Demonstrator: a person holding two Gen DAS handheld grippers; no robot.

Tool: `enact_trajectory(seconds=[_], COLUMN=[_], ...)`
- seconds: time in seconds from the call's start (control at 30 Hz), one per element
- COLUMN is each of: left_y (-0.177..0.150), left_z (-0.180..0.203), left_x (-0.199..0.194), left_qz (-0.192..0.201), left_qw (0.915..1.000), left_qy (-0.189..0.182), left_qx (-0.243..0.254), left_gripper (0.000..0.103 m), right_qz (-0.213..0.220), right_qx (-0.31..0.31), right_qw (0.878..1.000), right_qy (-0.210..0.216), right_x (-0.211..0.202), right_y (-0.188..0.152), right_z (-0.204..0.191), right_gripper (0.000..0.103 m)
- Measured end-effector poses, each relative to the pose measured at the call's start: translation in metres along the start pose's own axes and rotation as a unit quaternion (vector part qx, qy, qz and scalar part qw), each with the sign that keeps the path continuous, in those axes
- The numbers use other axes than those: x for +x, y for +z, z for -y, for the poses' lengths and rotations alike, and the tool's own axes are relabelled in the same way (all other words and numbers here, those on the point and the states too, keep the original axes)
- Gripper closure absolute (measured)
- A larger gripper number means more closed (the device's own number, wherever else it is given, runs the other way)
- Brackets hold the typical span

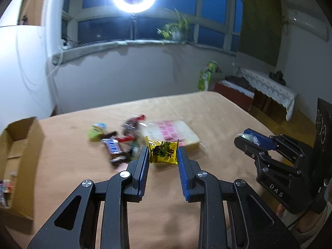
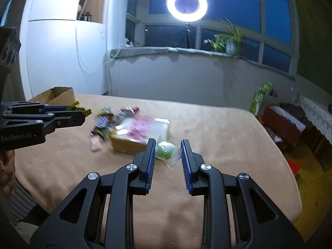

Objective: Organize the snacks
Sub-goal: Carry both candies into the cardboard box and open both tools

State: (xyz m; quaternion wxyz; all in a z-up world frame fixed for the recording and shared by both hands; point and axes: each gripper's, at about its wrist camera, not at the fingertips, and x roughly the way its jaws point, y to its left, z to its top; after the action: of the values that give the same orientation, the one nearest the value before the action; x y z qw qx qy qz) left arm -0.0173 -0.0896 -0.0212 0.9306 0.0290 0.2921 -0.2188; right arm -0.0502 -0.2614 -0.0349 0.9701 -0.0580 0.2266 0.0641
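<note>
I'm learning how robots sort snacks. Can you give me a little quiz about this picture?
1. True or false: the left gripper holds a yellow packet.
2. What does the right gripper hold? A) clear packet with a green snack B) chocolate bar C) nothing
3. Fill in: the cardboard box sits on the table's ___ side in the left wrist view.

Key: 1 true; 2 A; 3 left.

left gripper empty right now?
No: in the left wrist view the left gripper is clamped on a yellow snack packet, held above the table.
</note>
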Motion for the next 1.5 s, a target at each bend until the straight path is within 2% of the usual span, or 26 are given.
enact_trajectory(seconds=[0.23,0.33,0.5,0.7,0.9,1.1,1.13,1.17,1.2,1.23,1.27,1.47,1.5], left_y=[-0.005,-0.01,-0.022,-0.041,-0.059,-0.064,-0.064,-0.065,-0.067,-0.069,-0.072,-0.079,-0.078], left_z=[-0.061,-0.091,-0.147,-0.211,-0.252,-0.268,-0.269,-0.27,-0.271,-0.274,-0.274,-0.278,-0.277], left_x=[-0.041,-0.059,-0.089,-0.111,-0.116,-0.099,-0.096,-0.094,-0.094,-0.095,-0.097,-0.11,-0.113], left_qz=[0.035,0.048,0.067,0.073,0.065,0.047,0.045,0.041,0.04,0.041,0.044,0.05,0.051], left_qw=[0.9977,0.9947,0.9861,0.9712,0.9628,0.9649,0.9652,0.9647,0.9638,0.963,0.9622,0.9556,0.955], left_qy=[0.045,0.07,0.116,0.171,0.187,0.172,0.172,0.175,0.178,0.18,0.183,0.196,0.199], left_qx=[-0.037,-0.057,-0.099,-0.149,-0.184,-0.193,-0.192,-0.192,-0.194,-0.196,-0.197,-0.214,-0.214], left_gripper=[0.078,0.078,0.078,0.078,0.078,0.077,0.074,0.065,0.048,0.039,0.027,0.026,0.026], right_qz=[0.024,0.033,0.042,0.056,0.06,0.047,0.038,0.025,0.02,0.022,0.028,0.032,0.038], right_qx=[-0.053,-0.079,-0.121,-0.16,-0.173,-0.187,-0.189,-0.191,-0.192,-0.191,-0.188,-0.174,-0.167], right_qw=[0.998,0.994,0.984,0.969,0.958,0.951,0.949,0.948,0.948,0.949,0.95,0.958,0.96], right_qy=[0.039,0.067,0.12,0.18,0.22,0.242,0.249,0.253,0.252,0.251,0.249,0.225,0.222], right_x=[0.006,0.012,0.025,0.047,0.075,0.112,0.118,0.125,0.129,0.128,0.127,0.115,0.111], right_y=[0.04,0.056,0.076,0.098,0.114,0.122,0.122,0.12,0.118,0.116,0.114,0.102,0.101], right_z=[-0.072,-0.116,-0.189,-0.268,-0.317,-0.353,-0.355,-0.358,-0.359,-0.356,-0.354,-0.342,-0.338], right_gripper=[0.077,0.077,0.077,0.077,0.077,0.077,0.072,0.068,0.057,0.048,0.046,0.045,0.038])
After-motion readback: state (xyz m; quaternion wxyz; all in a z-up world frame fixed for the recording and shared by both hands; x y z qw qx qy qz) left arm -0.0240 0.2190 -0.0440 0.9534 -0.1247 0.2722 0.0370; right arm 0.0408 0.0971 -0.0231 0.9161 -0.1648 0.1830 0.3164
